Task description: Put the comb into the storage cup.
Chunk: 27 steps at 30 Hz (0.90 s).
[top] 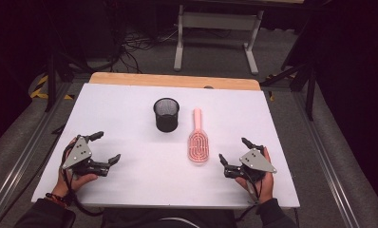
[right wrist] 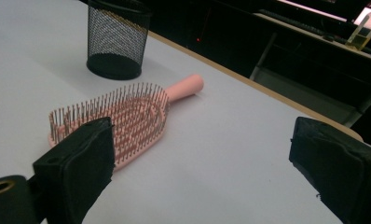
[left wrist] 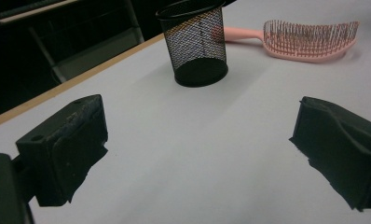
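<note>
brush lies nearer the right hand-held gripper, handle pointing away

the pink hairbrush (top: pixel 198 142) lies flat on the white bench (top: pixel 130 180), bristles up, a little right of the middle. its long axis runs roughly from the near edge toward the far edge in the high view: the wide bristled head is at the near end, the slim handle points away toward the far edge. the black mesh cup (top: pixel 166 114) stands upright just to the left of the handle end, apart from the brush.

the right hand-held gripper (top: pixel 234 154) rests on the bench to the right of the brush head, near it but not touching, jaws spread wide with nothing between them. in the right gripper view the brush (right wrist: pixel 123 119) sits just beyond the left jaw, head closest and handle running off toward the cup (right wrist: pixel 116 39).

the left hand-held gripper (top: pixel 107 147) is well apart from the brush, on the far left of the bench, also wide open and empty. from the left gripper view the cup (left wrist: pixel 195 44) stands between it and the brush (left wrist: pixel 309 39), partly masking the handle.

so the right hand looks the better placed to take the brush. the head is the nearest part, and a grasp would likely mean closing the jaws across the brush's width rather than along its length. the cup is about equally distant from both.
</note>
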Each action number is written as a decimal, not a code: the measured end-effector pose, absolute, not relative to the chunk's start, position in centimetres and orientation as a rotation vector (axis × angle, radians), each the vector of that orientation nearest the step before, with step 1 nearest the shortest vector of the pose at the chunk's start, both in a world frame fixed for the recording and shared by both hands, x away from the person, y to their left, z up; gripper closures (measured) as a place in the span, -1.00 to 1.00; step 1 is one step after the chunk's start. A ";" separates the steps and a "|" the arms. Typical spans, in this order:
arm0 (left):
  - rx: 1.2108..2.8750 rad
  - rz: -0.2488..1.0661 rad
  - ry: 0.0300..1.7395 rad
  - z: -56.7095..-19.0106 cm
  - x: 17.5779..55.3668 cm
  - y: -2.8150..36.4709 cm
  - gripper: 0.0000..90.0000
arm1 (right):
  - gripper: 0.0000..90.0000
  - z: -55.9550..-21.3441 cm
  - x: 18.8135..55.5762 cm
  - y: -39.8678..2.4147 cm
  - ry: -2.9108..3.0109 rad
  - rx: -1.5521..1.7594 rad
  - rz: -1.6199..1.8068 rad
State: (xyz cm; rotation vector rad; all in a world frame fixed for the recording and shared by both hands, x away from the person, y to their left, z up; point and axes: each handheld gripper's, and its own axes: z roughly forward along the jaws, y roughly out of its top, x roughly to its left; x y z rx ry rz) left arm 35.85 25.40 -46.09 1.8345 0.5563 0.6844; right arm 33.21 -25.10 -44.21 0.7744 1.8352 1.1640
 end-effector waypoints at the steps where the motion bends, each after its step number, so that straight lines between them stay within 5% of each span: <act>1: 1.836 0.688 0.549 -46.1 35.8 25.4 -0.91 | -0.83 -44.1 33.3 -25.1 1.836 0.768 1.179; 16: 1.842 0.674 0.544 -46.3 35.4 25.5 -0.92 | -0.86 -42.8 36.1 -24.9 1.879 0.794 1.231; 27: 1.842 0.690 0.553 -46.3 35.5 25.9 -0.92 | -0.67 -40.7 38.5 -22.4 1.862 0.726 1.294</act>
